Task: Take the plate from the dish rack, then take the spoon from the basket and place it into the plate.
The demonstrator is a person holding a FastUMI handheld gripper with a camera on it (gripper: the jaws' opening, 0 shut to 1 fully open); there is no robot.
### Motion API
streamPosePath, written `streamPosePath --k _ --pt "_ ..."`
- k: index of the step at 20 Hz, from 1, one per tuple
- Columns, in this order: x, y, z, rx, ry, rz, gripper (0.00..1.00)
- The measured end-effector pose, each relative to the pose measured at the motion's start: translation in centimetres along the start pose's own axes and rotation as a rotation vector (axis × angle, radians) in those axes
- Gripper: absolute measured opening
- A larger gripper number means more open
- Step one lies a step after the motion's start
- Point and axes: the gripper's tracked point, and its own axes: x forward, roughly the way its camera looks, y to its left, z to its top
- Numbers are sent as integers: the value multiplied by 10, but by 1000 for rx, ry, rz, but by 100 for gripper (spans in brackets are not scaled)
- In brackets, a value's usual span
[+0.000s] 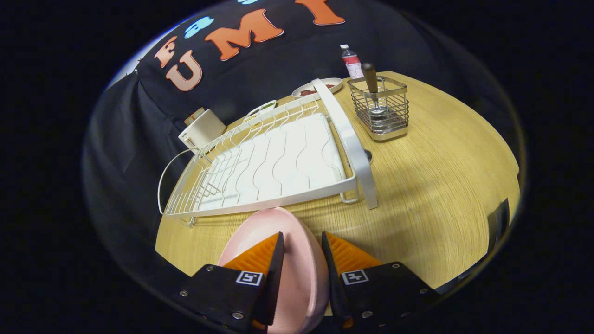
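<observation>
Right, the pink plate (pixel 297 264) sat on edge between your gripper (pixel 301 241)'s 2 fingers, tilted, its rim running forward past the tips. Both fingers looked pressed against it, 1 on each face, so the jaws were clamped on the plate. It was out of the white dish rack (pixel 274 162), which lay just ahead of the fingers on the wooden table (pixel 441 185) with its wire slots bare. Beyond the rack, to the right, the wire basket (pixel 380 111) stood upright with the spoon (pixel 371 81) in it, handle up. A small bottle (pixel 351 60) stood behind the basket, a shallow dish (pixel 318 88) behind the rack's far end, and a white container (pixel 202 130) by its far left corner.
</observation>
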Motion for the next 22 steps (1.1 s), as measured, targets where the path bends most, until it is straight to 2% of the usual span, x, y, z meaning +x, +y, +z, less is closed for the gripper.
streamPosePath --k 3,4,9,12,16,22 --pt "5 -24 10 -75 -55 -129 52" --pt "3 -24 14 -91 -69 -145 54" --pt "-6 -19 26 -101 -116 -120 61" --pt "-14 -11 26 -111 -135 -77 62" --pt "-36 -23 59 -120 -245 -102 63" --pt "-56 -53 133 -149 -454 -189 64"
